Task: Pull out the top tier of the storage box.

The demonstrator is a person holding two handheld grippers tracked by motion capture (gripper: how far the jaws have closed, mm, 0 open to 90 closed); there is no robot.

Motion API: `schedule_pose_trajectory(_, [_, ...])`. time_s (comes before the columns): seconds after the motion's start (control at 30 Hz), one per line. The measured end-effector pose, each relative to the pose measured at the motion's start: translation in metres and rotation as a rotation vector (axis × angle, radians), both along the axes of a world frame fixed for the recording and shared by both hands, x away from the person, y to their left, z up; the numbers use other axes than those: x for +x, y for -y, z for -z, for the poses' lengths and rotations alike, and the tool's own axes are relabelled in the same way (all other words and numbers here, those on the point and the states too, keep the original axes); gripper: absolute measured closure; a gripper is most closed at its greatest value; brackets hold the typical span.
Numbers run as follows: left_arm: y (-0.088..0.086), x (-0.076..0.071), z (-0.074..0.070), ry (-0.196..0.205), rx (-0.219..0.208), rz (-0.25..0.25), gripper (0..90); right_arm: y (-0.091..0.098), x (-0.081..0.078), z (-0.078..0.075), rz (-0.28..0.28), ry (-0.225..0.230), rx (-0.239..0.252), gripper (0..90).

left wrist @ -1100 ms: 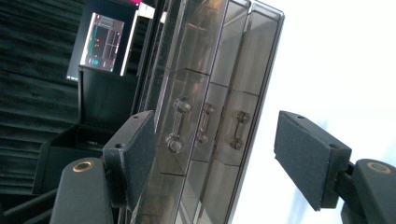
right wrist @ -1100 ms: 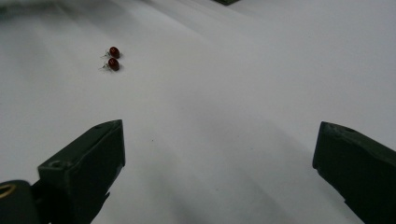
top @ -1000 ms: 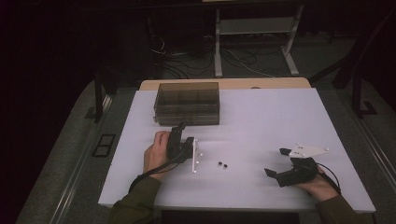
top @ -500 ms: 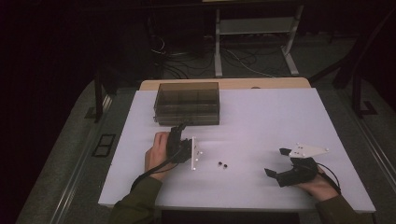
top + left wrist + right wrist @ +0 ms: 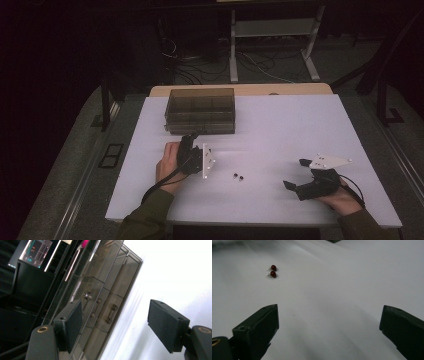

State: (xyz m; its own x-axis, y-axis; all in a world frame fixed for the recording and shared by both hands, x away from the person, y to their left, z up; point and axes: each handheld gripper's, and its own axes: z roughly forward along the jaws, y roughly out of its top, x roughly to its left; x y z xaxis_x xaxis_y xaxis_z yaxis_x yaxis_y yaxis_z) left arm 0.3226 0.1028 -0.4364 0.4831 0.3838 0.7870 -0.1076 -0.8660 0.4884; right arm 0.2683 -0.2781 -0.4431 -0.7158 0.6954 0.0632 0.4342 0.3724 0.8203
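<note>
— While the left tongs (image 5: 196, 145) sit just short of the smoky drawer box (image 5: 200, 111), how do they stand to it?
— Their tips point at the box front without touching it, as far as the high view lets me judge. In the left gripper view the two black pads (image 5: 72, 323) stand spread, nothing between them, with the box's drawer fronts and small knobs seen past the left pad (the picture is rolled sideways, so the box runs up the frame on a slant).
— And the right tongs (image 5: 298, 174)?
— Spread wide too, and empty. They rest low over the white worktop (image 5: 280, 125) near its front right, well apart from the box. Two small dark red beads (image 5: 273, 271) lie side by side on the worktop between the two hands, nearer the left.
— Any writing to read?
— None I can make out on the box or the tongs.
— What does one view give that another doesn't?
— The right gripper view shows the beads as red with tiny pale bits beside them; from above they are just dark specks. The high view alone shows both hands, the sleeves and the cables on the floor behind.
</note>
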Motion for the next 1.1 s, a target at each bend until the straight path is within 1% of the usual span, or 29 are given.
schedule_pose_trajectory(0.07, [0.0, 0.0, 0.0, -0.004, -0.011, 0.001, 26.9, 0.0, 0.0, 0.0, 0.001, 0.0, 0.001, 1.9])
schedule_pose_trajectory(0.13, [-0.001, 0.001, -0.001, -0.017, -0.021, -0.001, 26.8, 0.0, 0.0, 0.0, 0.0, 0.0, 0.0, 1.9])
schedule_pose_trajectory(0.23, [-0.003, 0.002, -0.002, -0.045, -0.067, -0.002, 26.7, 0.0, 0.0, 0.0, 0.0, 0.001, 0.0, 1.9])
schedule_pose_trajectory(0.27, [-0.003, 0.002, -0.003, -0.052, -0.072, -0.006, 26.6, 0.0, 0.0, 0.0, 0.0, 0.0, 0.0, 1.9])
schedule_pose_trajectory(0.33, [-0.004, 0.002, -0.003, -0.071, -0.103, -0.007, 25.9, 0.0, 0.0, 0.0, -0.001, 0.001, -0.001, 1.9])
schedule_pose_trajectory(0.4, [-0.005, 0.003, -0.005, -0.087, -0.114, -0.007, 25.4, 0.0, 0.0, 0.0, 0.0, 0.001, -0.001, 1.9])
schedule_pose_trajectory(0.5, [-0.006, 0.004, -0.005, -0.108, -0.143, -0.003, 25.1, -0.001, 0.0, 0.0, -0.001, -0.003, -0.002, 1.9])
schedule_pose_trajectory(0.53, [-0.006, 0.004, -0.005, -0.113, -0.144, -0.002, 25.0, -0.001, 0.0, 0.0, -0.002, -0.003, -0.002, 1.9])
schedule_pose_trajectory(0.7, [-0.007, 0.006, -0.006, -0.148, -0.178, 0.003, 24.5, 0.0, 0.0, 0.0, -0.001, -0.002, 0.0, 1.9])
schedule_pose_trajectory(0.83, [-0.008, 0.007, -0.006, -0.178, -0.213, 0.002, 24.2, -0.001, 0.0, 0.001, -0.004, -0.003, -0.002, 1.9])
schedule_pose_trajectory(0.87, [-0.008, 0.007, -0.006, -0.188, -0.227, 0.003, 24.2, -0.001, 0.0, 0.001, -0.004, -0.003, -0.002, 1.9])
schedule_pose_trajectory(0.97, [-0.009, 0.009, -0.006, -0.206, -0.241, 0.0, 24.0, -0.001, 0.0, 0.001, -0.003, -0.004, -0.002, 1.9])
schedule_pose_trajectory(1.0, [-0.01, 0.009, -0.007, -0.214, -0.244, -0.001, 23.9, -0.001, 0.0, 0.001, -0.003, -0.003, -0.002, 1.9])
schedule_pose_trajectory(1.1, [-0.011, 0.011, -0.007, -0.245, -0.276, -0.003, 23.4, -0.001, 0.0, 0.001, -0.004, -0.004, -0.002, 1.9])
